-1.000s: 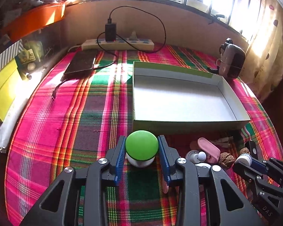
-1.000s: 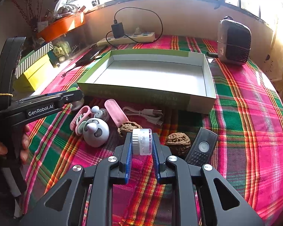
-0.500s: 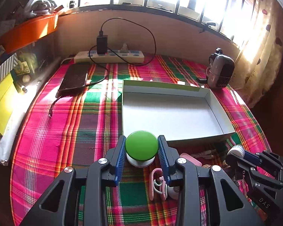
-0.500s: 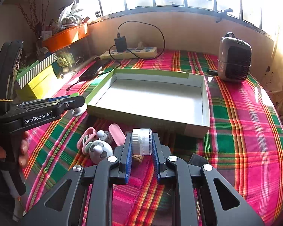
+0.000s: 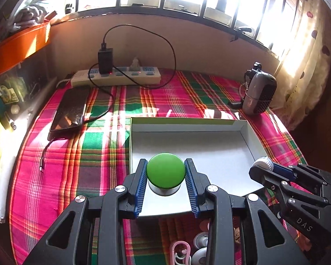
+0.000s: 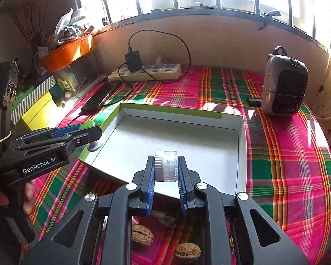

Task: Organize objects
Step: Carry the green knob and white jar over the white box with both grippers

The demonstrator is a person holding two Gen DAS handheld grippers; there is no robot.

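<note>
My left gripper (image 5: 165, 172) is shut on a green-topped white mushroom-shaped toy (image 5: 166, 173) and holds it above the near-left part of the open white box (image 5: 251, 140). My right gripper (image 6: 166, 169) is shut on a small clear jar with a ribbed white lid (image 6: 166, 165), held above the near side of the same box (image 6: 241, 145). Each gripper shows in the other's view: the right gripper (image 5: 262, 167) and the left gripper (image 6: 92, 132).
Two walnuts (image 6: 142, 235), a pink clip (image 5: 181, 251) and white round toys (image 5: 200, 240) lie on the plaid cloth below the grippers. A phone (image 5: 70, 108), power strip (image 5: 117, 77) and grey speaker (image 5: 259, 92) stand behind the box. Yellow boxes (image 6: 36, 110) sit at the left.
Both grippers have lifted with their objects and moved forward, from above the cloth in front of the box to above the box's near edge.
</note>
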